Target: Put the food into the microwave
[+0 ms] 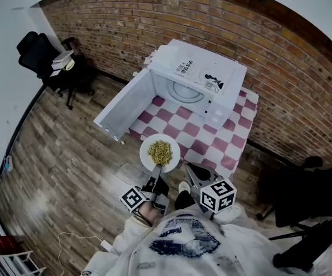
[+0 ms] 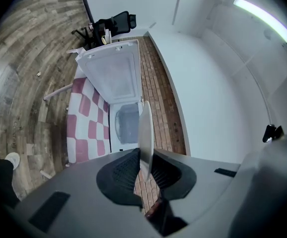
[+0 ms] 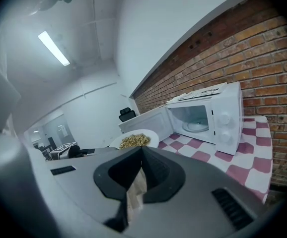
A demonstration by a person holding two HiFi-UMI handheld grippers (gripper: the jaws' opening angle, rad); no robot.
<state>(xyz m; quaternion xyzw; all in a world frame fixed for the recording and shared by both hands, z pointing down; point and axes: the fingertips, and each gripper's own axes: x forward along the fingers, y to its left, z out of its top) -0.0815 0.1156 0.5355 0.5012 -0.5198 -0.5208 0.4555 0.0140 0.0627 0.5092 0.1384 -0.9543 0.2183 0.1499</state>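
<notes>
White plate (image 2: 145, 128) edge-on in left hand-held gripper (image 2: 144, 168); head view reveals food (image 1: 159, 151).

Your right gripper (image 3: 140, 148) with jaws together, plate (image 3: 152, 134) of food (image 3: 134, 141) just beyond, microwave (image 3: 203, 115) open on checked cloth (image 3: 248, 172), brick wall (image 3: 262, 48) behind.

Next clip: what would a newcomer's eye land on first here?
A white plate heaped with yellowish food is held in mid-air by its near rim in the left gripper. Beyond it, the white microwave stands on a pink-and-white checked cloth against a brick wall, its door swung wide open to the left. The right gripper hangs shut and empty beside the plate.
</notes>
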